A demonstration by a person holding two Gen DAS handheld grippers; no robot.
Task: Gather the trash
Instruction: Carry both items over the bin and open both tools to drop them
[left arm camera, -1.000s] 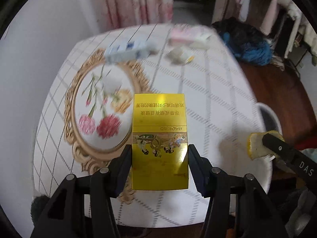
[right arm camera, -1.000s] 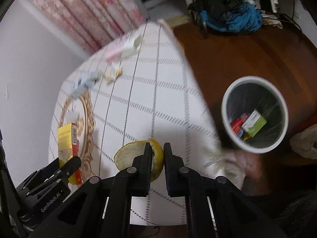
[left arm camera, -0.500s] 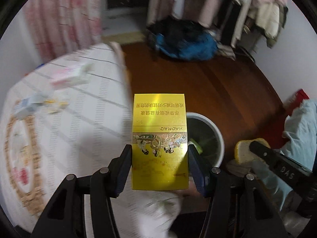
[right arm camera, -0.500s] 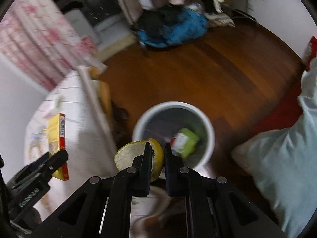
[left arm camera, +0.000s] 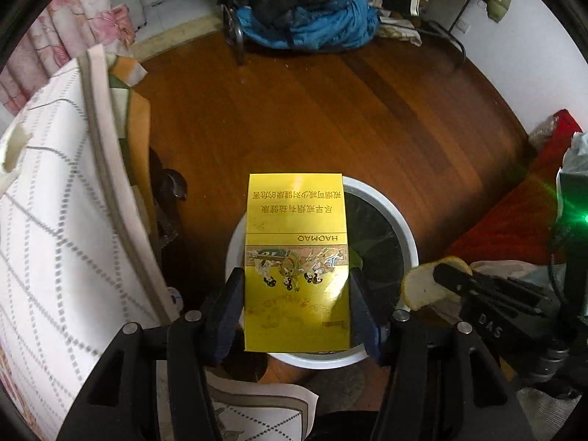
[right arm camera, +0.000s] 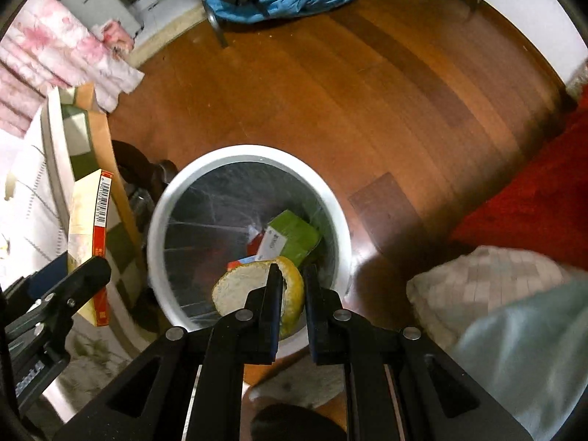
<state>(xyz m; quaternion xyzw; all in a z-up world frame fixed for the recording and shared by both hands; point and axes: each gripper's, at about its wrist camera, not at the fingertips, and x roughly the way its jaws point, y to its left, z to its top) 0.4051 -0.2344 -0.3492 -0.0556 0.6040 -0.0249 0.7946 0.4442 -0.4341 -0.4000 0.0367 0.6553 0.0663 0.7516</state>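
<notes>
My left gripper (left arm camera: 296,279) is shut on a yellow cigarette box (left arm camera: 296,257), held upright over the white trash bin (left arm camera: 404,235). That same yellow box (right arm camera: 90,228) appears at the left of the right wrist view, beside the bin (right arm camera: 161,198). My right gripper (right arm camera: 293,273) is shut on a piece of yellow citrus peel (right arm camera: 239,286), hanging above the bin's near rim. In the left wrist view the peel (left arm camera: 422,283) shows at the right edge of the bin. Inside the bin lie a green box (right arm camera: 294,235) and red scraps.
The table with its white checked cloth (left arm camera: 55,220) stands left of the bin, a dark table leg (left arm camera: 169,198) beside it. Brown wooden floor (right arm camera: 367,92) stretches beyond. A blue bundle of clothes (left arm camera: 308,22) lies far back, a red rug (right arm camera: 533,198) and pale cushion (right arm camera: 477,279) at right.
Both grippers swung from over the table to above the trash bin, still holding the yellow box and the peel. The bin now lies directly below them.
</notes>
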